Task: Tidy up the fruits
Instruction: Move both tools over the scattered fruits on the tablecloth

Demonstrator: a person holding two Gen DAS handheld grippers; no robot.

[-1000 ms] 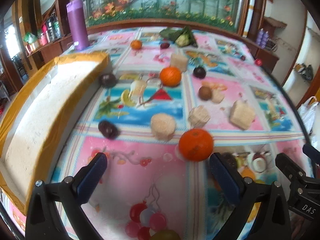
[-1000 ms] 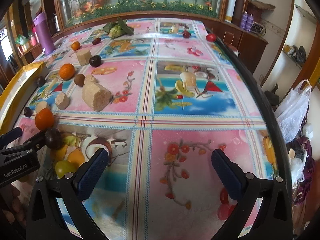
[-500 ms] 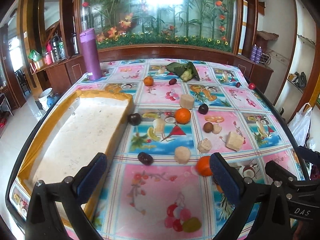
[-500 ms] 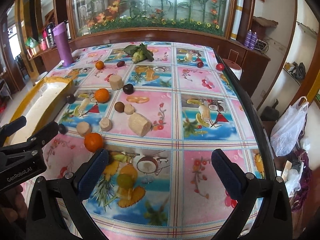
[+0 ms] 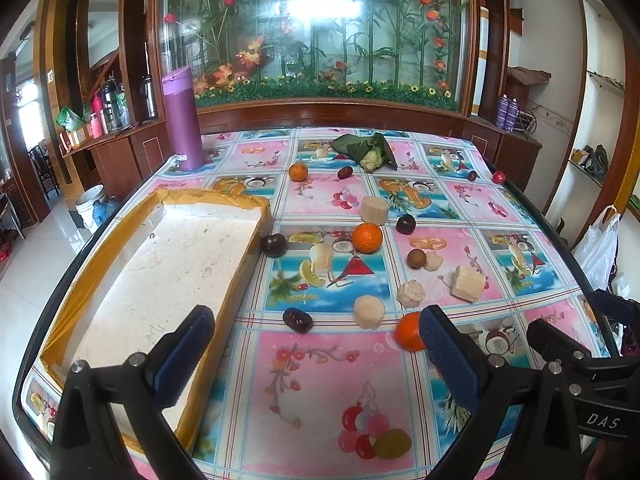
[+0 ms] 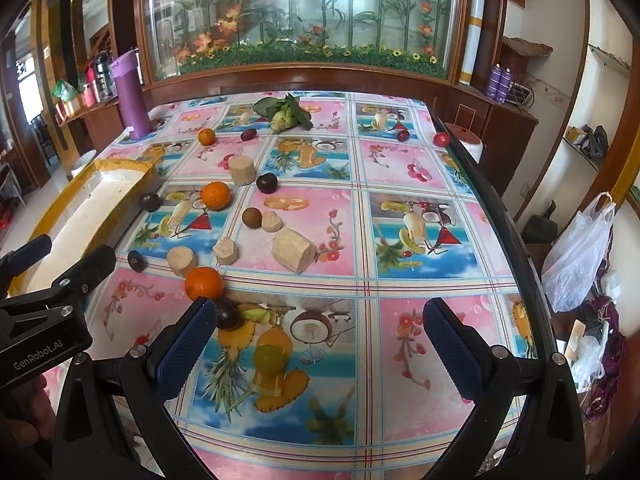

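Left gripper point(image 5: 316, 354): jaws spread wide, holding nothing, above the near part of the tabletop point(image 5: 320, 392). Right gripper point(image 6: 320, 344): jaws likewise spread wide, empty, over the near right area. Fruits lie loose across the middle of the tabletop: a near orange point(image 6: 204, 283) with a dark plum point(image 6: 228, 314) touching it, a middle orange point(image 5: 367, 237), a far orange point(image 5: 298, 171) towards the far edge, and several more dark plums. Pale cut blocks point(image 5: 369, 311) are scattered among them. A white foam tray point(image 5: 168, 264) with yellow taped rim runs along the left edge, with one plum point(image 5: 274, 245) against its far right corner. A purple bottle point(image 5: 182, 120) stands upright at the far left corner.
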